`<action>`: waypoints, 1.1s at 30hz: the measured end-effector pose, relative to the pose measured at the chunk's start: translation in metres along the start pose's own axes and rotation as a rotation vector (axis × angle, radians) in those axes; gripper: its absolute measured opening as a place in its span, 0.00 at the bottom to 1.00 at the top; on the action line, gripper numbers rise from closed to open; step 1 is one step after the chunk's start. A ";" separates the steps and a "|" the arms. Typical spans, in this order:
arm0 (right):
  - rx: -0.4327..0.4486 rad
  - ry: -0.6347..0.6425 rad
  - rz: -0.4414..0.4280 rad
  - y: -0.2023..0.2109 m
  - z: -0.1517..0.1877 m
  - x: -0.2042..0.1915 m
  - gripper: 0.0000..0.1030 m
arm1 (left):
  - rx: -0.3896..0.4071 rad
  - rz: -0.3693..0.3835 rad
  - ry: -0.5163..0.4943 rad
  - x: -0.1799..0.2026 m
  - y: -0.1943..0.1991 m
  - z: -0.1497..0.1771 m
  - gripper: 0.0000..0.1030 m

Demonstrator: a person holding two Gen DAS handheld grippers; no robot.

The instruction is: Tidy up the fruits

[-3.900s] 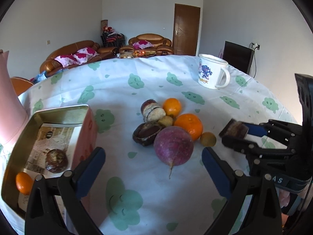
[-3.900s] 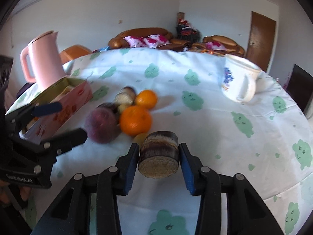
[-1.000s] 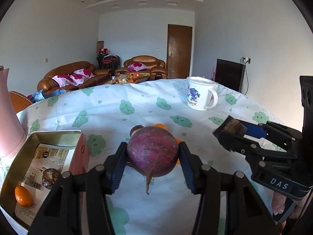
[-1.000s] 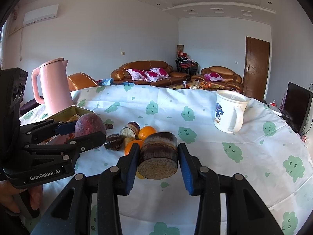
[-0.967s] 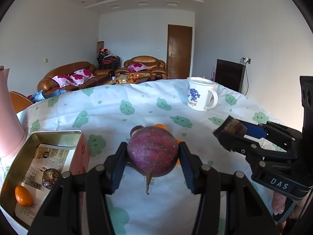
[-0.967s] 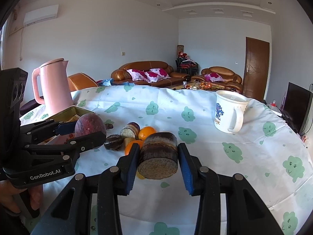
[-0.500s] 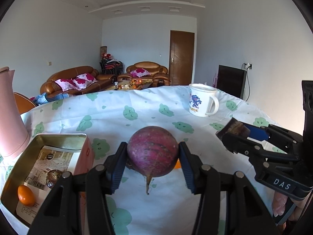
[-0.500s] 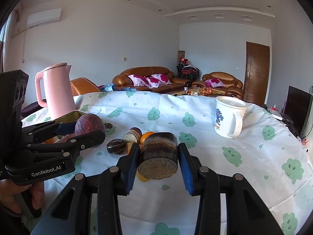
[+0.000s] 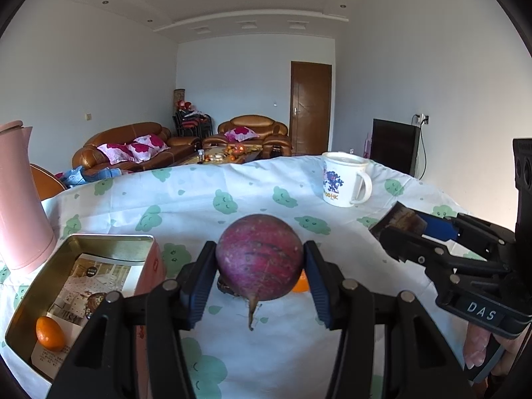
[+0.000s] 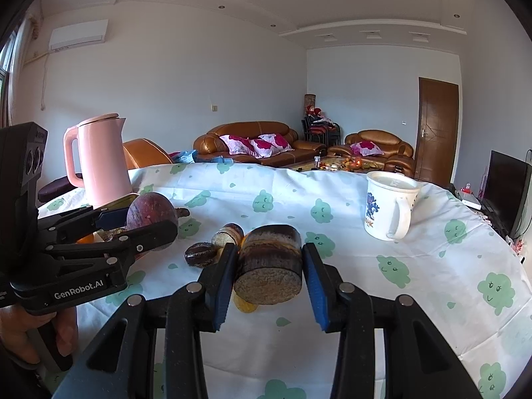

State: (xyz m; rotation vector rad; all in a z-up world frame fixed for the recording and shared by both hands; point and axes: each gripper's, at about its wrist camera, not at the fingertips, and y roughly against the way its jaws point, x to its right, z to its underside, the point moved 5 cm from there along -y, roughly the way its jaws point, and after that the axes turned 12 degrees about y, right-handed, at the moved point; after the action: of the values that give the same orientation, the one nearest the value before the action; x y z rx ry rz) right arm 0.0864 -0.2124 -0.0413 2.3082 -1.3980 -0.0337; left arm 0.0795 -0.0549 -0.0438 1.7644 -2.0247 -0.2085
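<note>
Gripping a purple round fruit [image 9: 259, 256] in the left gripper [image 9: 259, 272] jaws above the tabletop [image 9: 332, 349], beside the tin box [image 9: 109, 242]; clamping a brown cut chunk [image 10: 269, 262] in the right gripper [image 10: 269, 279] jaws.

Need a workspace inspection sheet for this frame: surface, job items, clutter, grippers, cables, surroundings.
Surface: table under a white tablecloth with green cloud prints.
Job's things: purple round fruit and brown cylindrical piece both held above the table; open tin at left holds a small orange and one dark item; dark fruits lie loose on the cloth.
Clutter: white mug, upright; pink kettle beside the tin.
Grippers: left hand-held gripper shut on the purple round fruit; right hand-held gripper shut on the brown cylindrical piece.
Cables: one cord at the wall socket.
Surroundings: brown sofas, wooden door, dark TV.
</note>
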 end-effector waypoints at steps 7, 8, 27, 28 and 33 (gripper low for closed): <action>0.029 0.005 0.000 0.006 -0.001 -0.001 0.41 | 0.030 -0.001 0.001 -0.001 0.005 -0.002 0.52; 0.034 0.005 0.000 0.007 -0.001 -0.001 0.41 | 0.038 -0.004 0.000 -0.001 0.006 -0.002 0.52; 0.034 0.062 -0.078 0.009 -0.028 -0.033 0.41 | 0.023 -0.067 0.041 -0.033 0.020 -0.009 0.52; 0.035 0.060 -0.087 0.008 -0.030 -0.035 0.41 | 0.024 -0.074 0.041 -0.035 0.022 -0.010 0.52; 0.034 0.043 -0.133 0.003 -0.044 -0.042 0.41 | 0.023 -0.094 0.053 -0.050 0.029 -0.014 0.52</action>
State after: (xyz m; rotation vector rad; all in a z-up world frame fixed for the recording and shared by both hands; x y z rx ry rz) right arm 0.0739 -0.1623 -0.0084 2.4118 -1.2320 0.0001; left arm 0.0630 0.0014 -0.0316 1.8614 -1.9162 -0.1668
